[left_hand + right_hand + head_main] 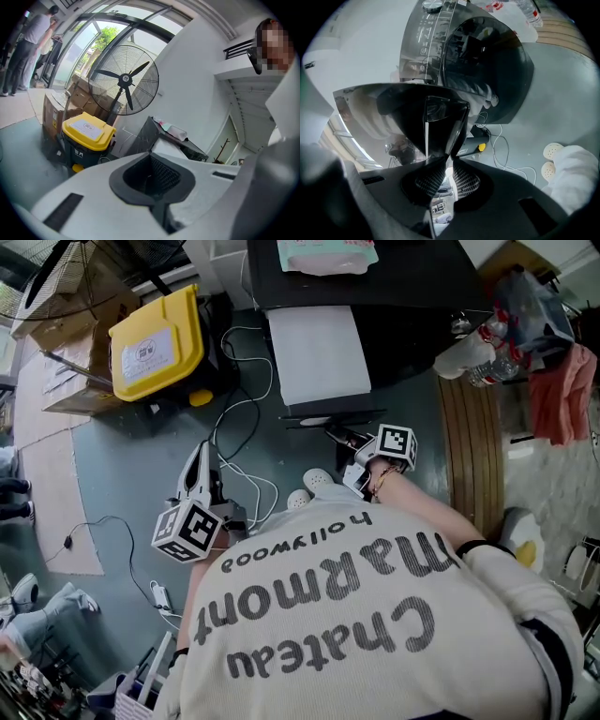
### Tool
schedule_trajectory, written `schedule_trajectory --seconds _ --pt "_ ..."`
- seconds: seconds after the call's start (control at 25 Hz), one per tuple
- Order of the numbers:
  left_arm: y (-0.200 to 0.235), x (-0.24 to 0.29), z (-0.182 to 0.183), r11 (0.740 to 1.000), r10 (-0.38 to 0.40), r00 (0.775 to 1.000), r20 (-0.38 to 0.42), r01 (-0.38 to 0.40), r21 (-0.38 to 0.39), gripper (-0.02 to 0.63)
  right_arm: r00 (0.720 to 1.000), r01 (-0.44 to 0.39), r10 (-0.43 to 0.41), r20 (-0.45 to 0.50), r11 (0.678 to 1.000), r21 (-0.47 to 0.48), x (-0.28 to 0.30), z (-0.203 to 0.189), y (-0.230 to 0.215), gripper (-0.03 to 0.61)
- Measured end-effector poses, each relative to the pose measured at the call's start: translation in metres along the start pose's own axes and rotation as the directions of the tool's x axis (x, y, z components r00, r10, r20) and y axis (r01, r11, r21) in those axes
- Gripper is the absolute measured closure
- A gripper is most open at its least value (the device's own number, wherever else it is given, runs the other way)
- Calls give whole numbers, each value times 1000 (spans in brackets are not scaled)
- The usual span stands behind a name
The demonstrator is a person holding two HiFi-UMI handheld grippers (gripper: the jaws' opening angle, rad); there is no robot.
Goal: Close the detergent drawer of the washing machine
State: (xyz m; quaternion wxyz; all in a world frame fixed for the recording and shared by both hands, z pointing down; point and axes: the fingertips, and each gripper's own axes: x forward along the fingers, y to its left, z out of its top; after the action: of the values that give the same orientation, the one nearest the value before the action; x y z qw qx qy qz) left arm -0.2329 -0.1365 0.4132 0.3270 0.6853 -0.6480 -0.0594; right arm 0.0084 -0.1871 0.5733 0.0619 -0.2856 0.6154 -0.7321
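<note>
The washer (422,296) runs off the head view's far edge; its panel print (423,28) is too small to read. The dark front of the drawer (426,117) hides its inside.

The square plastic bin (157,343) has a yellow lid on a dark body. The glossy detergent drawer (424,122) is black. The person's sweater (375,615) is cream with black letters. The smooth floor (112,474) is grey-green.
</note>
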Motion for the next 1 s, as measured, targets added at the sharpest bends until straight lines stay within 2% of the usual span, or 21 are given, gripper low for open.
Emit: schedule_trajectory --seconds 0.72,1.0 --pt "4 8 5 1000 23 1000 12 -23 -3 606 1000 2 -2 -19 1000 -4 15 11 3 515" --pt "7 7 8 1000 29 999 21 -29 -4 606 1000 -7 7 11 1000 -11 20 22 9 515"
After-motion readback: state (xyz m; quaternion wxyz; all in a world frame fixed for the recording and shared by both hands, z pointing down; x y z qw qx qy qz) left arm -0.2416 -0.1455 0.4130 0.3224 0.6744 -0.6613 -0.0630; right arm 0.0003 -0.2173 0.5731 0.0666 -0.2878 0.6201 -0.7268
